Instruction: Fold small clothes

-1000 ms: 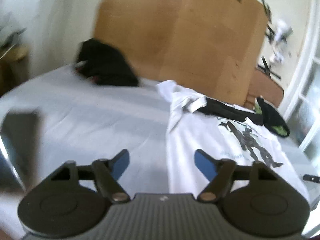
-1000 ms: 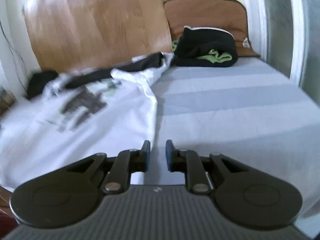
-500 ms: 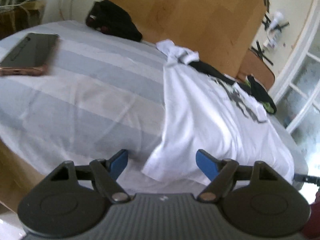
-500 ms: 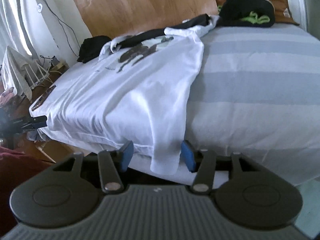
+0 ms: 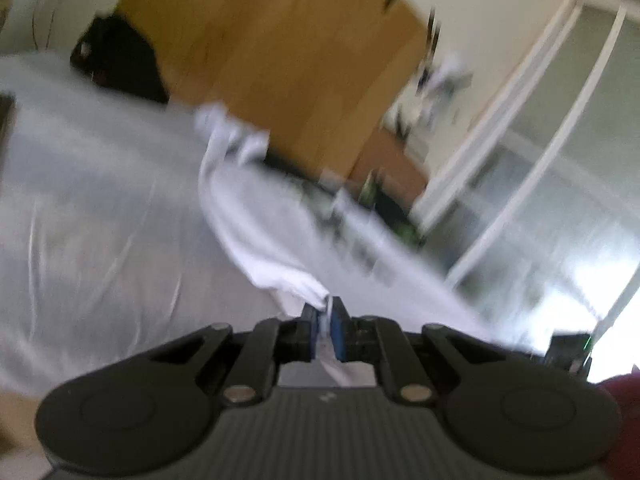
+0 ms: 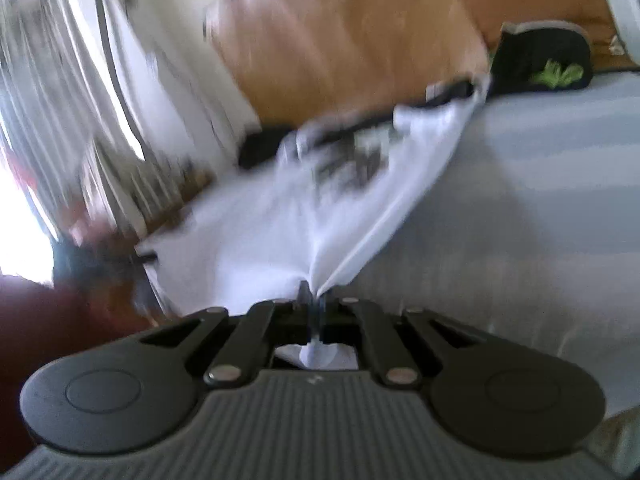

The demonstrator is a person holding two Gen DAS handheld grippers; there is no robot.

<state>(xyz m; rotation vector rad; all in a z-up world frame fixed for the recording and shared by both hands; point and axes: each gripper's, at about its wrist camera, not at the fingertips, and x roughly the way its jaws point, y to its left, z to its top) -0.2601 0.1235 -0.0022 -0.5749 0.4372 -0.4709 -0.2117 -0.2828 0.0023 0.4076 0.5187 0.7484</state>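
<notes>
White T-shirt (image 6: 264,236), dark print, hem bunched

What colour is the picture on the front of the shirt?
Dark grey to black, printed on the white shirt. It shows best in the right wrist view, though blurred.

Ahead of the black left gripper (image 5: 325,312), with blue pads (image 5: 338,330), lies a white T-shirt (image 5: 256,236) with a dark grey print, on a bed sheet (image 6: 540,184) striped pale blue-grey. Beyond: a tan wooden board (image 5: 280,52), and a black garment with green markings (image 6: 548,64).
</notes>
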